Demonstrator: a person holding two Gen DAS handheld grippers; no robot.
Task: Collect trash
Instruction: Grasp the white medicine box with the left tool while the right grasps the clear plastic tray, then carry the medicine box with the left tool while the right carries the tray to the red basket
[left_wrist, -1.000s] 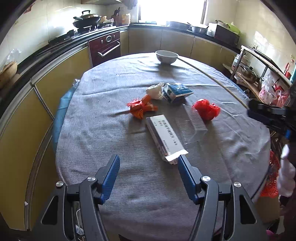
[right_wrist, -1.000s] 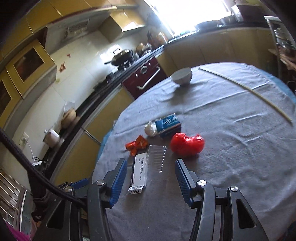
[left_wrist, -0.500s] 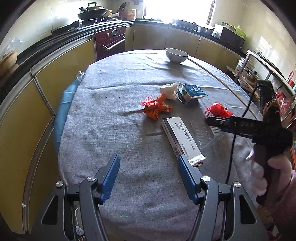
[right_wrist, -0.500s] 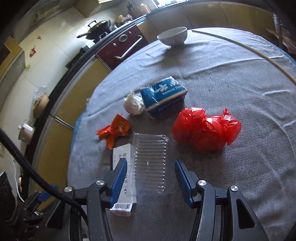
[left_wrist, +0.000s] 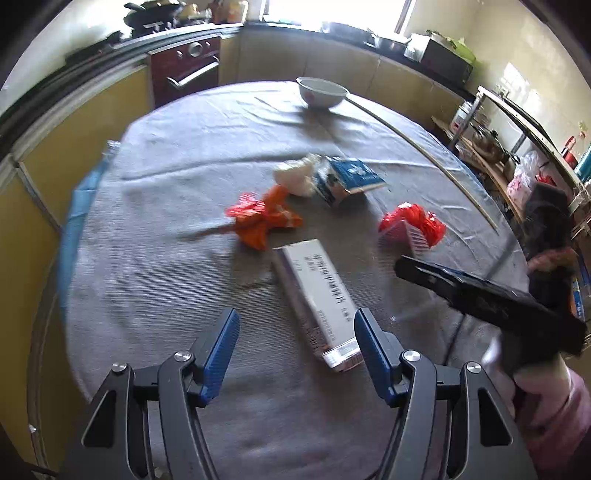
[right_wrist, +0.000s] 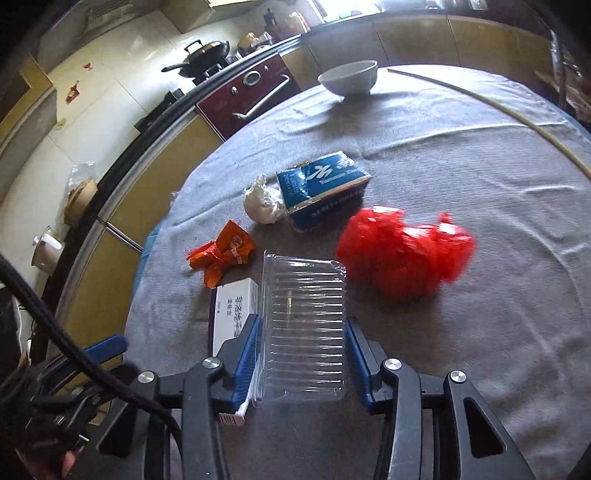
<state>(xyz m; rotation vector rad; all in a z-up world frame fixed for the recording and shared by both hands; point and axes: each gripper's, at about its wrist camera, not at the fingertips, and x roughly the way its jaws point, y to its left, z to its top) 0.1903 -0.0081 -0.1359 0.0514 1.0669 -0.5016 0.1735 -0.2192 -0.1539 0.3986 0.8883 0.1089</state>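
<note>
The right gripper (right_wrist: 301, 354), jaws just closing, straddles a clear plastic tray (right_wrist: 304, 328) lying lengthwise near-to-far, while the left gripper (left_wrist: 295, 350) hangs half-open, empty.

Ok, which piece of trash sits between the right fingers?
The clear plastic tray, ribbed and see-through, between the right gripper fingers, which have just been closing. The white box lies outside them.

both cameras ride the grippers, tilted down close over the table (left_wrist: 155, 280). both see the white box (left_wrist: 317, 299) and bowl (right_wrist: 349, 77).
</note>
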